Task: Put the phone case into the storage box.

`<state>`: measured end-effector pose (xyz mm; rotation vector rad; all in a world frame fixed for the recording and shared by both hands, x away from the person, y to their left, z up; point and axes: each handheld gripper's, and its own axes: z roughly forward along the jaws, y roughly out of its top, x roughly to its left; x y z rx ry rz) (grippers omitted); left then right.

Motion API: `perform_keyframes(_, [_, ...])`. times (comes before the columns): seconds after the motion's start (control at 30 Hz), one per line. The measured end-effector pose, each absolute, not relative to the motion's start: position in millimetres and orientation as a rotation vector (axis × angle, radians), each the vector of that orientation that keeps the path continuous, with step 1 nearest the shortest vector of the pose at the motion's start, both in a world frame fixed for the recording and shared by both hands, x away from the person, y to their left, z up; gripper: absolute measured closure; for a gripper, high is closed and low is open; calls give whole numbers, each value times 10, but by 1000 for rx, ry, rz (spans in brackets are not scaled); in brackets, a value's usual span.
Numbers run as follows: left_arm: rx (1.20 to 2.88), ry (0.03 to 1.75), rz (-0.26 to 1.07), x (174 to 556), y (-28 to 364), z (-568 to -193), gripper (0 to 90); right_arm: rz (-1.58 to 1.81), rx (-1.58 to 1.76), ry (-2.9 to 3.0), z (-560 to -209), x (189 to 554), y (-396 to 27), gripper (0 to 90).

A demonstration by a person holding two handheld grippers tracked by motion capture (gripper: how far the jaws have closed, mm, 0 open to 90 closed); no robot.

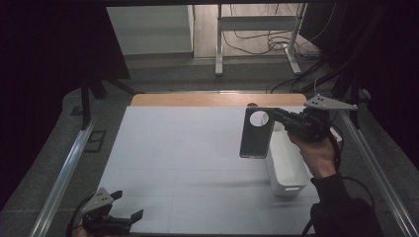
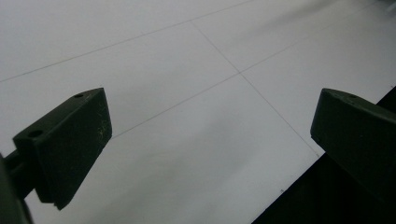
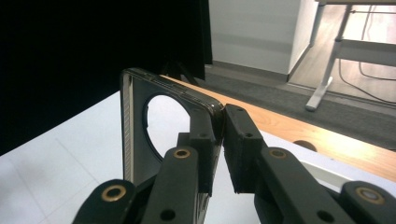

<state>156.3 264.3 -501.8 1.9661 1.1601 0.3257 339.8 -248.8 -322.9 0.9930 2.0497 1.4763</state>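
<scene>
Right hand-held gripper (image 1: 277,117) pinching phone case (image 1: 256,132) by its edge, above white bin (image 1: 286,170). Hold tight, lower slowly. Left hand-held gripper (image 1: 129,206) spread wide, resting by worktop (image 1: 183,153) corner.

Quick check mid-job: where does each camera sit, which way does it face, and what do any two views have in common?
High view: above the person's side, looking forward and down on the table; shows left gripper, right gripper holding a phone case above a white bin, and the right hand.
Left gripper view: rides the left gripper, looks across bare table between open jaws.
Right gripper view: rides the right gripper, faces the table's far edge; jaws pinch the phone case.
Shared: high and right gripper views both show the case.
</scene>
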Motion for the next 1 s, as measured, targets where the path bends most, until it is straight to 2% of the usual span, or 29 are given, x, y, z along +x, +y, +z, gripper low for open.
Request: perform_keyframes(1.0, [1982,1161,299,1587,2634,-5029,0,1379,1010,1936,-3297,3906,-3039,820])
